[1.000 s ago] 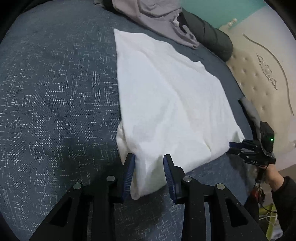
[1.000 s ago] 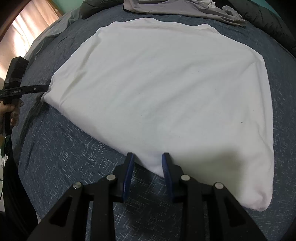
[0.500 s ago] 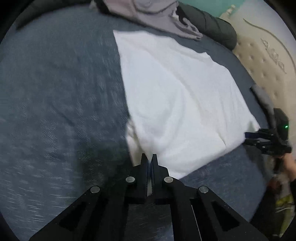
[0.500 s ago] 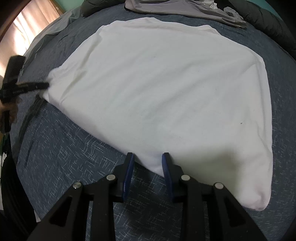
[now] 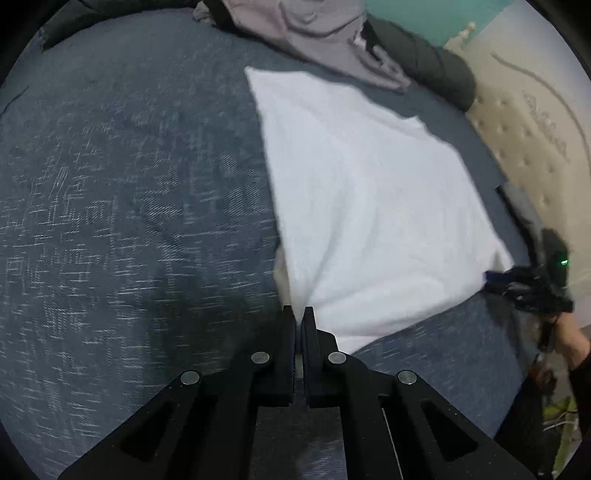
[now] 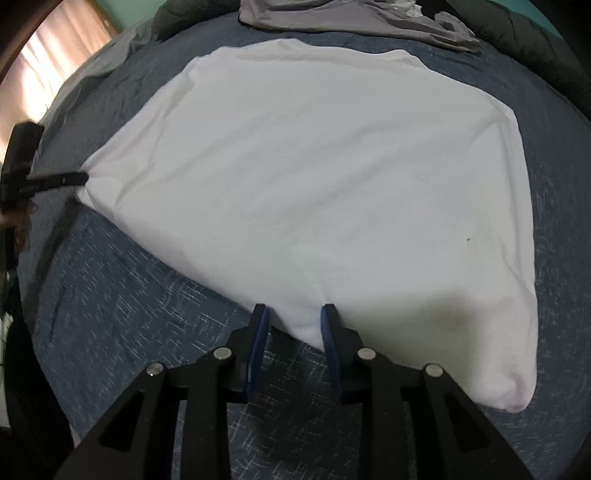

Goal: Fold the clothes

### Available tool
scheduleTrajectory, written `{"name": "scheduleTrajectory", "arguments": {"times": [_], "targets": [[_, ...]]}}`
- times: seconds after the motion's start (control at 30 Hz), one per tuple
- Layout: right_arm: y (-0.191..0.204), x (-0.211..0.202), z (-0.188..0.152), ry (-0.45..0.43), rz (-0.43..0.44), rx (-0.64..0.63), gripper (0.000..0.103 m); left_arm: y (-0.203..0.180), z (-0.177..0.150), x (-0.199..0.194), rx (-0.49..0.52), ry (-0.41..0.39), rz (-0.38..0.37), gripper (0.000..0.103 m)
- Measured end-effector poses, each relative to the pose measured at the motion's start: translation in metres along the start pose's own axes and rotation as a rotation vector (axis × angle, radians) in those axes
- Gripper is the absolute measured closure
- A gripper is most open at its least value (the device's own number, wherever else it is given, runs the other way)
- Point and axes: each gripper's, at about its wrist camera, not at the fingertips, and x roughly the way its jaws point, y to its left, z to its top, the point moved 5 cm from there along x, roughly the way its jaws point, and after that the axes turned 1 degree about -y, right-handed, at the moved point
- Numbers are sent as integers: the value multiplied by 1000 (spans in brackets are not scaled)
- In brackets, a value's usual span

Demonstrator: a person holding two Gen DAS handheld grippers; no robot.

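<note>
The white garment (image 6: 325, 177) lies flat on the blue bed cover (image 5: 129, 221), its near edge towards both hands. The left gripper (image 5: 299, 314) is pinched tight on one near corner, while the right gripper (image 6: 293, 317) has been closing, its jaws straddling the other corner but not yet pinching it, probably to lift both for a fold.

This is a bedroom in a home. A wide bed under a dark blue woven cover (image 5: 129, 206) fills both views, backed by a cream tufted headboard (image 5: 532, 140) with carved scrollwork. Clothing lies about on it (a white garment (image 6: 314, 177) spread flat, a grey garment (image 6: 354, 18) heaped at the far edge). A lit curtain (image 6: 48, 70) hangs beside a teal wall (image 5: 413, 18).
</note>
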Motion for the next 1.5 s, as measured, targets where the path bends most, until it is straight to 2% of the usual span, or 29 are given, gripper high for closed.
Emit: {"name": "scheduleTrajectory", "arguments": {"times": [0.1, 0.13, 0.2, 0.23, 0.27, 0.5, 0.53, 0.57, 0.6, 0.73, 0.97, 1.13, 1.5], "targets": [[-1, -1, -1, -6, 13, 15, 75, -7, -2, -8, 9, -15, -34, 96], [-2, -1, 0, -5, 13, 12, 75, -7, -5, -10, 10, -7, -41, 92], [-3, -1, 2, -2, 14, 7, 75, -9, -11, -9, 16, 8, -56, 77], [-4, -1, 3, -1, 14, 4, 75, -12, -14, -7, 22, 16, -62, 64], [-4, -1, 4, 0, 15, 1, 75, -13, -16, -6, 35, 18, -61, 61], [-2, -5, 0, 4, 15, 3, 73, -9, -18, 11, 53, 32, -40, 63], [-1, -6, 2, 4, 15, 3, 73, -10, -19, 14, 60, 34, -37, 73], [-1, -7, 3, 4, 15, 3, 73, -9, -19, 13, 69, 29, -27, 91], [-1, -7, 2, 5, 15, 1, 73, -11, -18, 15, 76, 30, -26, 96], [-2, -6, 1, 9, 0, -8, 73, -17, -18, 15, 113, 28, 23, 97], [-8, -4, 3, 7, -45, -10, 84, -13, -13, -1, 163, 3, 102, 98], [-13, -4, 1, 11, -71, -20, 89, -16, -7, -2, 196, -6, 137, 97], [-22, -6, -2, 10, -56, 11, 92, -18, -10, 6, 233, 28, 170, 97]]}}
